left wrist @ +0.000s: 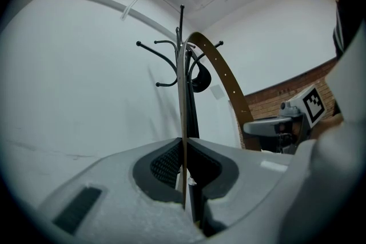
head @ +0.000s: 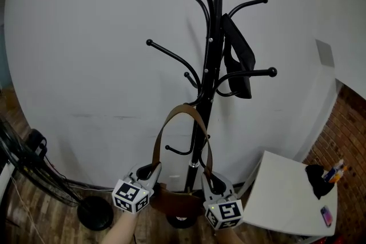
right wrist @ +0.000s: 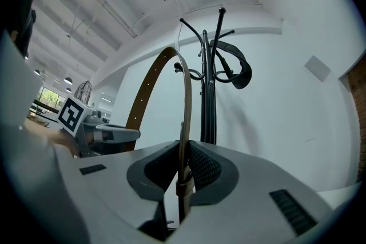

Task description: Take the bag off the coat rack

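A brown leather bag [head: 171, 201] hangs low in front of the black coat rack [head: 213, 54]. Its strap [head: 182, 113] arches up across the pole, and I cannot tell whether it touches the low hook [head: 174, 150] inside the loop. My left gripper [head: 154, 170] is shut on the strap's left side just above the bag; the strap's thin edge [left wrist: 184, 123] runs up from between its pads. My right gripper [head: 207, 178] is shut on the right side, where the strap and its keeper loop [right wrist: 184, 187] sit between the pads. Each gripper view shows the other gripper [left wrist: 283, 123] [right wrist: 100, 134] across the arch.
A black bag-like item [head: 240, 60] hangs on an upper right hook. A white table [head: 286, 197] with pens and a phone stands at the right, by a brick wall. A round black base [head: 94, 212] and cables lie on the floor at the left.
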`<state>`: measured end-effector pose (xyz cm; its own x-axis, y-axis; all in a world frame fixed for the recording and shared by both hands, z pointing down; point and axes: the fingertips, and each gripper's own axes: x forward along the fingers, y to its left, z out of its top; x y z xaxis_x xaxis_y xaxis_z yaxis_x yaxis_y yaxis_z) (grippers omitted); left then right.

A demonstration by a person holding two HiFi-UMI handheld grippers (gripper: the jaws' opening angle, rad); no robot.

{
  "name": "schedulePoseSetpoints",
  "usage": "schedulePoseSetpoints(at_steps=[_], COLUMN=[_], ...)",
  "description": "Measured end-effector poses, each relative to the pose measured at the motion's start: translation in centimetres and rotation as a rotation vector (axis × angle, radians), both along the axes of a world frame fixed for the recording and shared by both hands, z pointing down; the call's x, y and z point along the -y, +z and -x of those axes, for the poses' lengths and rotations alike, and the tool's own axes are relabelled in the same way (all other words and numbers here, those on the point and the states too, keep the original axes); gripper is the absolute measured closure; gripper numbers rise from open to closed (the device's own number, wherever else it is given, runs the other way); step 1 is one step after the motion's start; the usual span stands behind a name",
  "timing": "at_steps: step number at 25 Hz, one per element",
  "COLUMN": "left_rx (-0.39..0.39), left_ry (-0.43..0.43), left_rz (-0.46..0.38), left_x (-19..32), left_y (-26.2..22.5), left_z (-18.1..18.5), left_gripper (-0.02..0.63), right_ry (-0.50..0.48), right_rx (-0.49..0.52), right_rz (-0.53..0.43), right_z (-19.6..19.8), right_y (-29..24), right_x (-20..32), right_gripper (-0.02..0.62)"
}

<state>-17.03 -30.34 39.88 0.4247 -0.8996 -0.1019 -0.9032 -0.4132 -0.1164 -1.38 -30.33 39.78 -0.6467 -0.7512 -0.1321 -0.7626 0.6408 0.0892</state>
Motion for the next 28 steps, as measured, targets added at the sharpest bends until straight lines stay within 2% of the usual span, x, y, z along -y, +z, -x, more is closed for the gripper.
schedulePoseSetpoints(at_steps=[28], left_rx=[-0.039], left_ry=[-0.230], left_rz=[0.132], left_x=[-10.9], left_y=[7.3], left_z=[-5.7], left_gripper=[0.592], right_ry=[-0.215], right_rx=[-0.061], right_rz=[0.127], right_z=[-4.9], right_y=[6.8], right_x=[-5.6], right_gripper=[0.551])
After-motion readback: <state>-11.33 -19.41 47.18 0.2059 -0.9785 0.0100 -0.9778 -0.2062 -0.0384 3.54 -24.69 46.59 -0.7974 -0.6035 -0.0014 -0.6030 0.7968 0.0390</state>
